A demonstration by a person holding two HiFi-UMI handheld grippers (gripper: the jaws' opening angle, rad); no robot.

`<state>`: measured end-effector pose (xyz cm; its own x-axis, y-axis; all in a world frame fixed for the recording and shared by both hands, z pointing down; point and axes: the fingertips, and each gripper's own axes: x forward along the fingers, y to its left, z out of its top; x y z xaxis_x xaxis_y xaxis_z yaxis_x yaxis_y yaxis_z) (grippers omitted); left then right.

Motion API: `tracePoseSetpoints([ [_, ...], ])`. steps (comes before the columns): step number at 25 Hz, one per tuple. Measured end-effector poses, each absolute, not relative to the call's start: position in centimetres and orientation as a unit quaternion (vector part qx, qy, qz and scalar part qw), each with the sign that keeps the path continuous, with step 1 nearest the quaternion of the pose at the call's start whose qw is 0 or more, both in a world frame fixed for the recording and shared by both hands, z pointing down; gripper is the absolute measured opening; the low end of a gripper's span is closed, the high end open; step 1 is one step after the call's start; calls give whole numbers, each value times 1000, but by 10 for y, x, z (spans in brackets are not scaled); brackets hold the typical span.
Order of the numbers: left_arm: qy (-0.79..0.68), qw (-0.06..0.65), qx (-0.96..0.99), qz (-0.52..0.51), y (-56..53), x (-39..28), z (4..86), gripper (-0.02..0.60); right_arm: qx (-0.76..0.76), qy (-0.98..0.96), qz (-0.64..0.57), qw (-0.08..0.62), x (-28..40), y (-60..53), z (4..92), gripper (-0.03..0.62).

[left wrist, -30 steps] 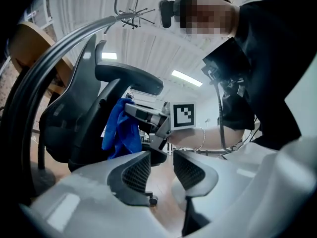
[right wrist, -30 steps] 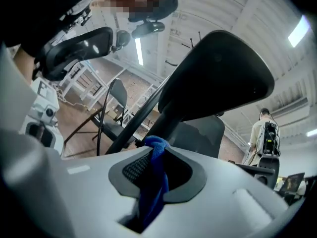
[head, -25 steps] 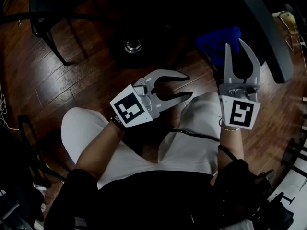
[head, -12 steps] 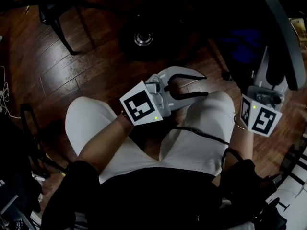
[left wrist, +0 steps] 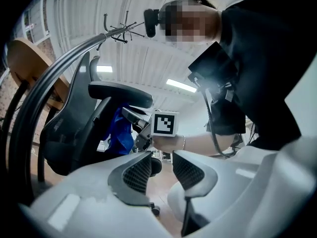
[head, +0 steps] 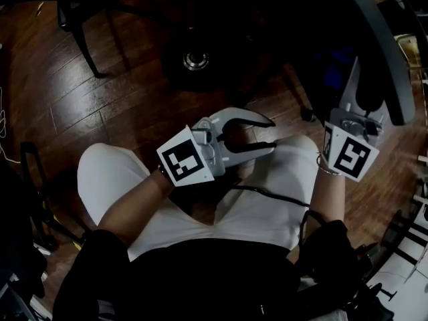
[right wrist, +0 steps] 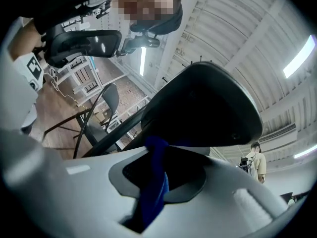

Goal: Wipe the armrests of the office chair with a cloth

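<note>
**Blue cloth raised to the armrest**

The blue cloth (right wrist: 153, 182), a soft bunched fold, fills the gap of the right claw (right wrist: 173, 157), whose pale plastic jaws are closed on it. Its upper end reaches the armrest (right wrist: 208, 103), a smooth, dark, rounded pad looming just above. Whether the cloth presses against it I cannot tell. In the left gripper view the cloth hangs below that pad, beside the dark moulded back of the office chair (left wrist: 69, 128).

The left claw (left wrist: 162, 158) is well apart from all this, over the person's white trousers (head: 127, 179). Its jaws are spread with nothing between their black ribbed pads, and they have just been closing a little.

Below lies a floor (head: 100, 92) of glossy dark wood planks, with a round metal hub (head: 195, 60) among dark chair legs. Overhead runs a white ribbed ceiling (left wrist: 143, 58) with strip lights (left wrist: 181, 85).

The head view is dim: the armrest hides the right claw's tips, and the cloth there is only a faint blue patch. A second person (right wrist: 256, 160) far off is too small to make out.
</note>
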<state>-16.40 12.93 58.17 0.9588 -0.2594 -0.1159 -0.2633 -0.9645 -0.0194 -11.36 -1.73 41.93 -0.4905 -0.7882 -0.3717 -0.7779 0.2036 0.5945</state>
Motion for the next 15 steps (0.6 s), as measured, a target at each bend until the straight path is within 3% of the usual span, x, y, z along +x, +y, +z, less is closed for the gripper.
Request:
tracePoseSetpoints([
  [4,139,15,-987,81,131,-168,567,130,473,-806,-357,4,-123,-14,435,54],
  [15,160,9,-983,92,119,-184,563,127,505,-802,-289,131,-152,-42,518,54],
])
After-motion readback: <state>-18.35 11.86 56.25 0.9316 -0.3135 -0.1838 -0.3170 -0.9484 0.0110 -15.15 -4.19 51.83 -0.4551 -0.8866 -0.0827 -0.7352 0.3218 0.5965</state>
